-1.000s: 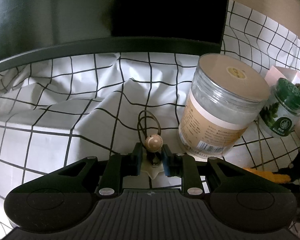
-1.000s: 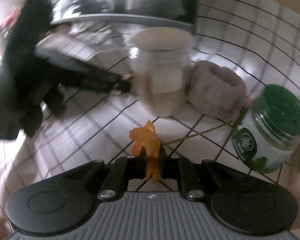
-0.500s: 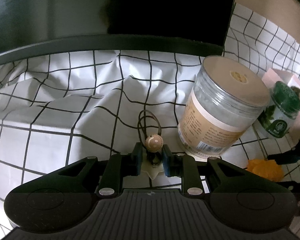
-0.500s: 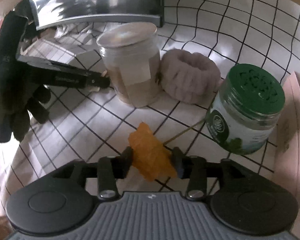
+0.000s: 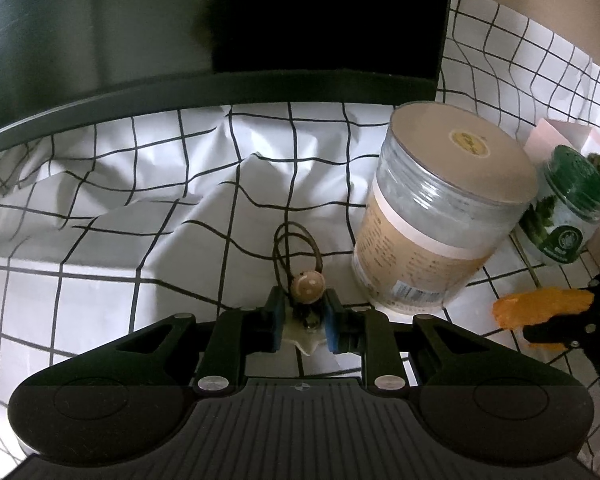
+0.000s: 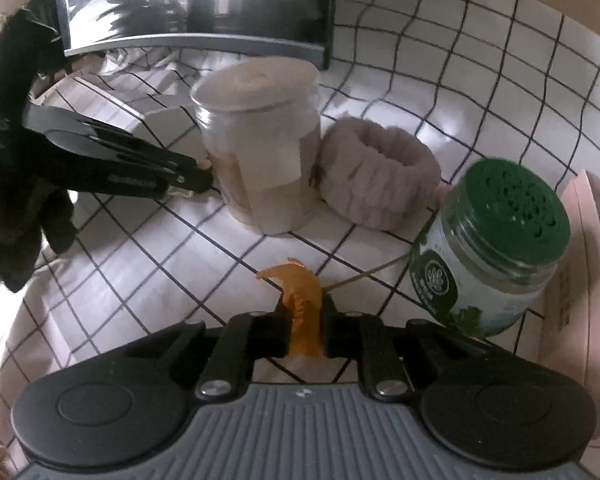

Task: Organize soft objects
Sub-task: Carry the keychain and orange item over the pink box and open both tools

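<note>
Left tool [image 5: 302,322] pinches a small hair tie [image 5: 306,294] at six o'clock, low over the checked table [image 5: 100,280], probably gathering it. At two o'clock the big jar [image 5: 440,220] crowds close. Right tool [image 6: 303,326], jaws just closing, clamps the orange leaf [image 6: 300,292]; the fluffy scrunchie [image 6: 380,180] waits at one o'clock, beside the green-lidded jar [image 6: 496,248].

We see three soft items: an orange leaf [image 6: 300,300], crumpled and upright on a thin stem; a brown elastic hair tie [image 5: 296,252] with a round bead, loop flat on the cloth; a fluffy grey headband [image 6: 376,176], ring-shaped, touching the big jar.
</note>
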